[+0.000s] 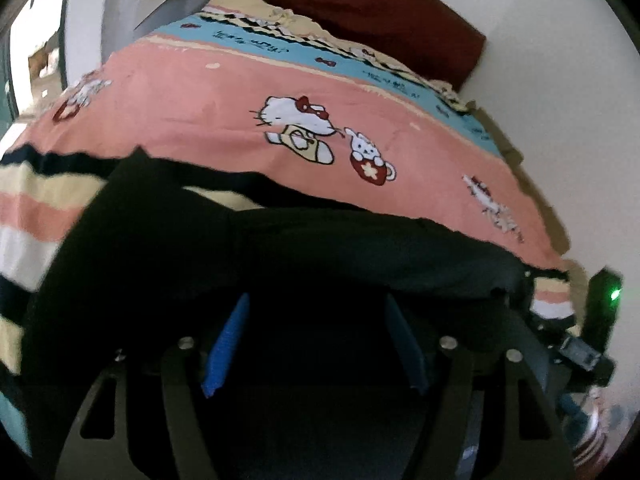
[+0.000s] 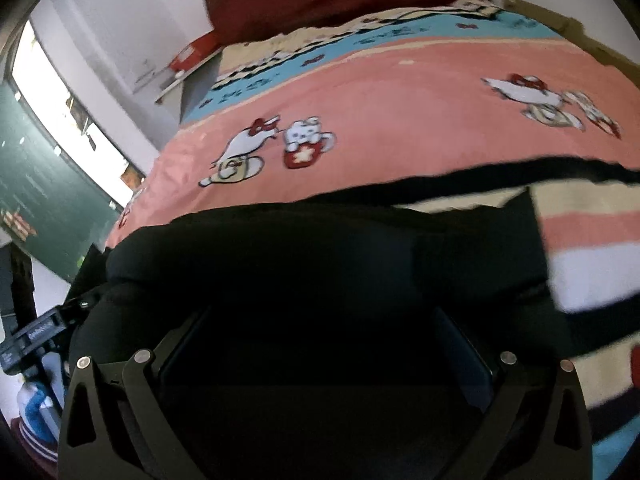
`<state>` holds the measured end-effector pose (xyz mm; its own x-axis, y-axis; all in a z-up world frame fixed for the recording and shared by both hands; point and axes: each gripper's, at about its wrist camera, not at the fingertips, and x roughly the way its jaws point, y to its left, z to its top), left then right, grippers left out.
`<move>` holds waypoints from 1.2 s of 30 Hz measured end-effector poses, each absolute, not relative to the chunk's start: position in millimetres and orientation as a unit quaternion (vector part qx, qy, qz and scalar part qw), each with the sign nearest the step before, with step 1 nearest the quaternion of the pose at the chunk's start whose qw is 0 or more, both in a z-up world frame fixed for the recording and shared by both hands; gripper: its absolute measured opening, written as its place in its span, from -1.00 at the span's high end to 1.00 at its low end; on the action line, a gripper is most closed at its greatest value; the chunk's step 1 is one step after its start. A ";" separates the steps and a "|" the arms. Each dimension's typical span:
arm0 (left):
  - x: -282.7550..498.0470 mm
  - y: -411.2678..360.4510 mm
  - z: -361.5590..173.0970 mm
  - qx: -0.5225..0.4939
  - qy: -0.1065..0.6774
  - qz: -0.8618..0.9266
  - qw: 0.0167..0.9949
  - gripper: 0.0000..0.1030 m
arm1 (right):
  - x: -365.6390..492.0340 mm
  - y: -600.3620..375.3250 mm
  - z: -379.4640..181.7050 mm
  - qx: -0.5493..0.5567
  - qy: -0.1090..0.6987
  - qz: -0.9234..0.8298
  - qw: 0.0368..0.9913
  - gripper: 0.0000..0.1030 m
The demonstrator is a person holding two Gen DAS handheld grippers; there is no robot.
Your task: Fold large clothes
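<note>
A large black garment (image 1: 280,248) lies on the bed near its front edge and fills the lower half of both views (image 2: 320,256). My left gripper (image 1: 316,312) has its blue-padded fingers (image 1: 226,344) apart, with black cloth lying over and between them. My right gripper (image 2: 324,320) also has its fingers wide apart, and the fingertips are buried under the dark cloth. Whether either gripper pinches cloth is hidden.
The bed carries a pink, blue and striped cartoon-cat sheet (image 1: 224,92). A dark red headboard (image 1: 360,4) stands at the far end against a white wall. A bedside shelf with red boxes (image 2: 192,56) is at the bed's far left. A window (image 2: 60,100) is on the left.
</note>
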<state>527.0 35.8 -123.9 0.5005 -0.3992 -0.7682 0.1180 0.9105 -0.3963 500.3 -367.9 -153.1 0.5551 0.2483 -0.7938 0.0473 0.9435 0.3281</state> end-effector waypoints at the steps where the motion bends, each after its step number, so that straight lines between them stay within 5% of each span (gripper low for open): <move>1: 522.9 43.9 -120.6 -0.155 0.476 -0.145 0.853 -0.31 | 495.5 -371.0 -152.5 0.155 0.473 0.051 0.866 -0.99; 26: 187.7 31.6 -0.1 0.034 0.338 0.004 0.941 -0.30 | 201.4 -332.3 -54.8 0.090 0.396 -0.018 0.914 -0.99; 36: 116.9 25.6 29.9 0.040 0.289 0.002 0.957 -0.30 | 135.4 -316.7 -41.8 0.046 0.351 -0.026 0.935 -0.99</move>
